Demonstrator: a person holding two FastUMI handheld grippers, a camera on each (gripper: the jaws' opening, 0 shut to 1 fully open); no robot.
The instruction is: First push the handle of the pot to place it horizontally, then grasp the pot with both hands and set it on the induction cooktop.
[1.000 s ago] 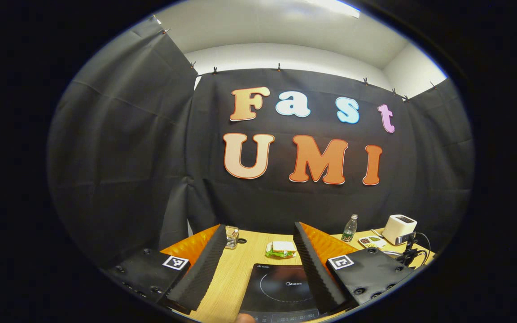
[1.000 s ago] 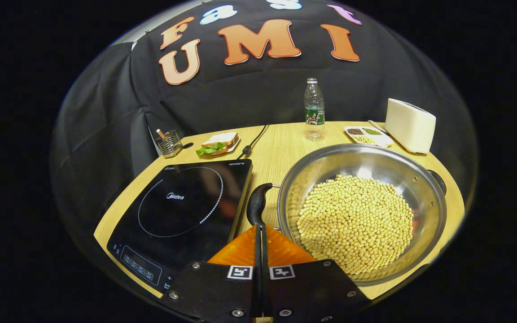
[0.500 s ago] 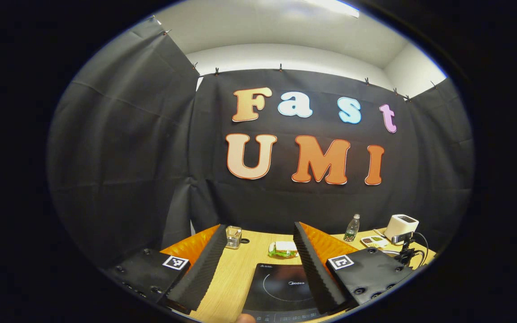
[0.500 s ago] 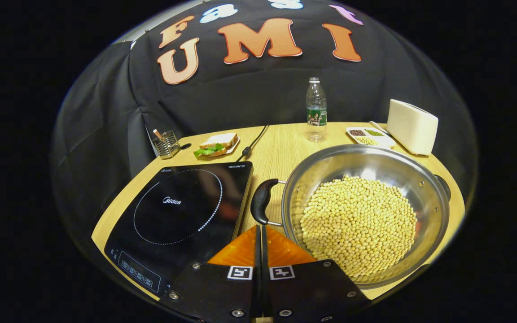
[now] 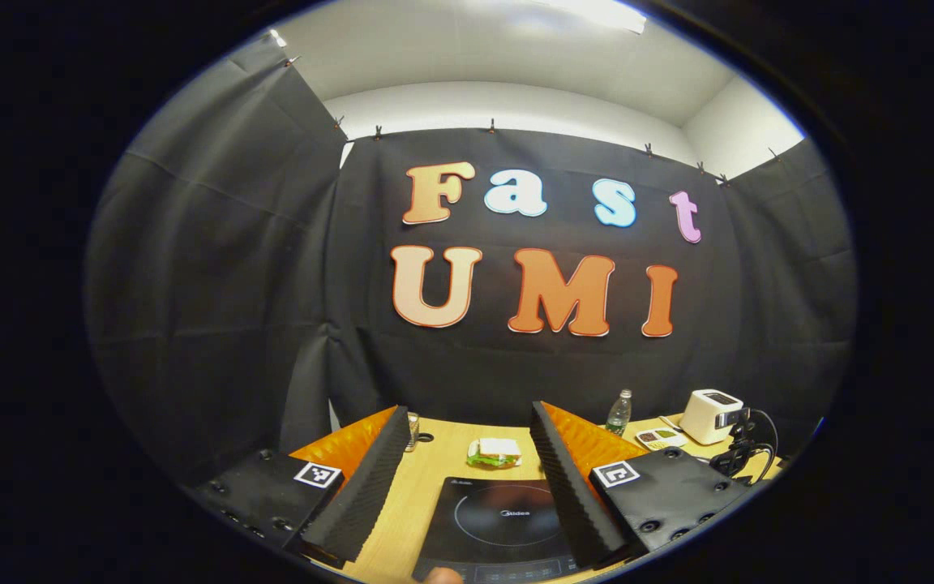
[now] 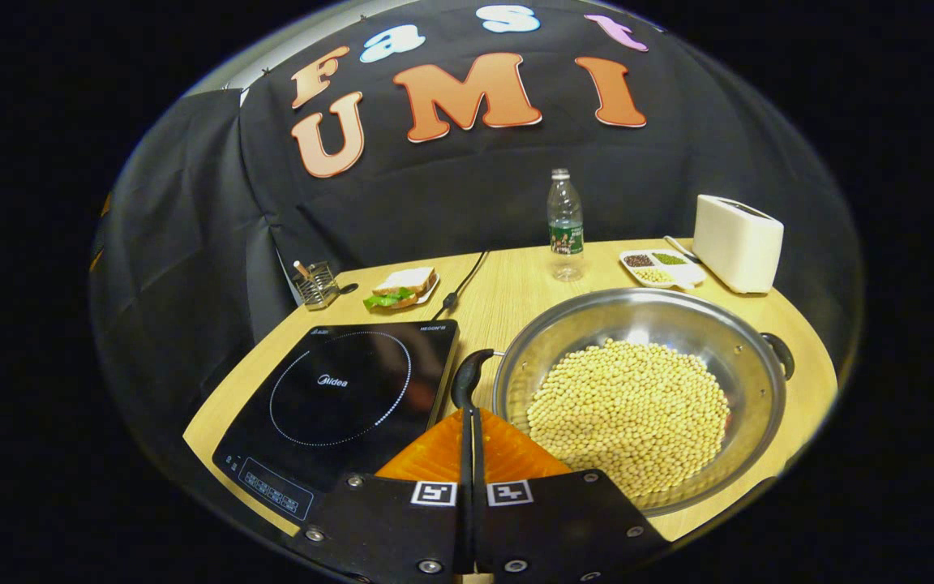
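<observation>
Right gripper (image 6: 469, 412) closed, empty, tips at the near end of the pot's black handle (image 6: 464, 378); bean-filled steel pot (image 6: 759, 381) sits on the table (image 6: 516, 284) just right of the induction cooktop (image 6: 341, 389); left gripper (image 5: 467, 422) open above the cooktop.

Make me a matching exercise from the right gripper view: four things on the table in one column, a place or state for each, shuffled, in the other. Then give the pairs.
Things:
1. pot
2. induction cooktop
3. water bottle
4. toaster

Descriptions:
A. white, at the far right
B. black, nothing on it
C. filled with soybeans
D. upright near the back wall

Pairs: 1-C, 2-B, 3-D, 4-A
</observation>
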